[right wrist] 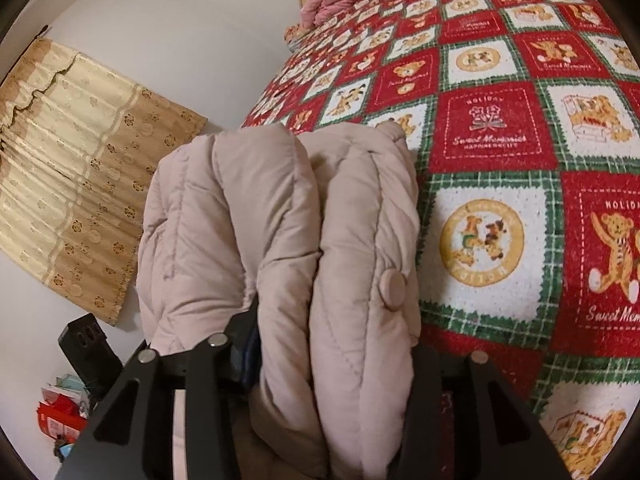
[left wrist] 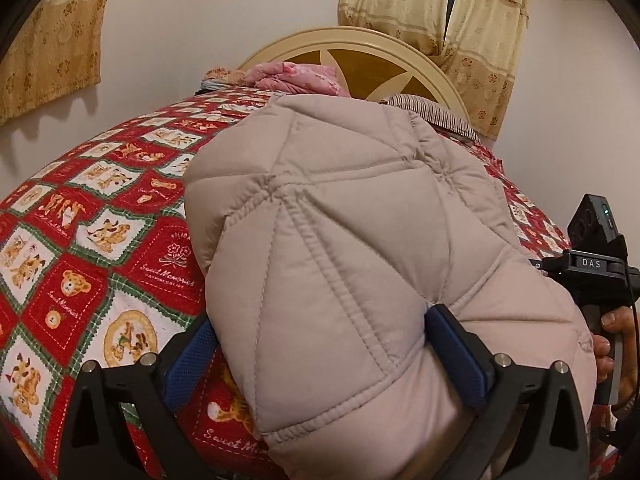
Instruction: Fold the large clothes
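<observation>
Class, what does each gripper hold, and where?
Left gripper: nothing; wide open around the quilted jacket's near corner. Right gripper: astride the jacket's folded edge by its snap button; grip cannot be told.

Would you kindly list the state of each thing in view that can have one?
Quilted jacket: folded into a bulky bundle, lying on the bedspread.
Left gripper: open, jaws wide around the jacket's near edge.
Right gripper: jacket folds between its jaws; grip unclear.
Curtains: drawn, slight gap.

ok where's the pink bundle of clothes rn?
The pink bundle lies at the far end of the bed, against the headboard, beyond the beige quilted jacket; in the right wrist view it sits top centre.
</observation>
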The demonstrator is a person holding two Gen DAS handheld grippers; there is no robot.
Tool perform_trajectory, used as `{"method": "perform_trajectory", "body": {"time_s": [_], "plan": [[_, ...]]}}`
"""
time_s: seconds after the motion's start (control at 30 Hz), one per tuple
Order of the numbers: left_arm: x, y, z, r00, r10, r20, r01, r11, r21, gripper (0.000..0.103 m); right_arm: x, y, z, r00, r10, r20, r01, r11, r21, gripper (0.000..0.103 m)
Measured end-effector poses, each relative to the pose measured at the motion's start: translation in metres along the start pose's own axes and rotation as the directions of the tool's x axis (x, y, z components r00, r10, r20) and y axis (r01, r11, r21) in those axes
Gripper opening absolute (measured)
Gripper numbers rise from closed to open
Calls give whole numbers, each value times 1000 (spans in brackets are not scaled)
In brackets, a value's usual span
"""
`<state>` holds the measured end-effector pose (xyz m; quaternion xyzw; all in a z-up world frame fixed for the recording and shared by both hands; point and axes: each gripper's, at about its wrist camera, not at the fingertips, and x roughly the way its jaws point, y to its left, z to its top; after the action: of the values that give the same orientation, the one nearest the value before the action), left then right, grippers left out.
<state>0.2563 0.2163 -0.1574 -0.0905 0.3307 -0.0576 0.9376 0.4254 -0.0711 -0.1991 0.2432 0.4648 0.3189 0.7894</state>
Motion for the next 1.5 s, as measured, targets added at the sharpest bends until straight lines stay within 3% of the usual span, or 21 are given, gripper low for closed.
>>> {"method": "perform_trajectory", "body": {"time_s": [0.17, 0.27, 0.47, 0.57, 0.77, 0.97, 1.33, 1.5], "plan": [[-4, -3, 3, 999, 47, -2, -47, 999, 17, 102, 3, 5, 2, 999, -47, -2, 47, 999, -14, 51], [-16, -16, 5, 992, 122, 13, -122, 990, 68, 102, -4, 14, 3, 993, -116, 13, 116, 992, -43, 63], [-64, -46, 7, 975, 190, 114, -208, 963, 169, 102, -48, 45, -7, 972, -195, 130, 209, 973, -101, 78], [-90, -59, 7, 971, 183, 152, -207, 965, 163, 102, -78, 72, -23, 946, -234, 225, 272, 950, -151, 90], [-131, -77, 1, 969, 153, 192, -178, 976, 121, 102, -123, 117, -69, 878, -270, 395, 376, 899, -222, 97], [-163, -90, -6, 963, 125, 239, -158, 980, 125, 102, -148, 146, -101, 838, -251, 485, 413, 872, -263, 100], [-183, -93, -11, 957, 112, 266, -148, 982, 118, 102, -169, 169, -122, 818, -205, 537, 409, 865, -291, 102], [-185, -93, -12, 955, 115, 272, -153, 981, 122, 102, -168, 175, -132, 819, -202, 537, 412, 858, -306, 103]]}}
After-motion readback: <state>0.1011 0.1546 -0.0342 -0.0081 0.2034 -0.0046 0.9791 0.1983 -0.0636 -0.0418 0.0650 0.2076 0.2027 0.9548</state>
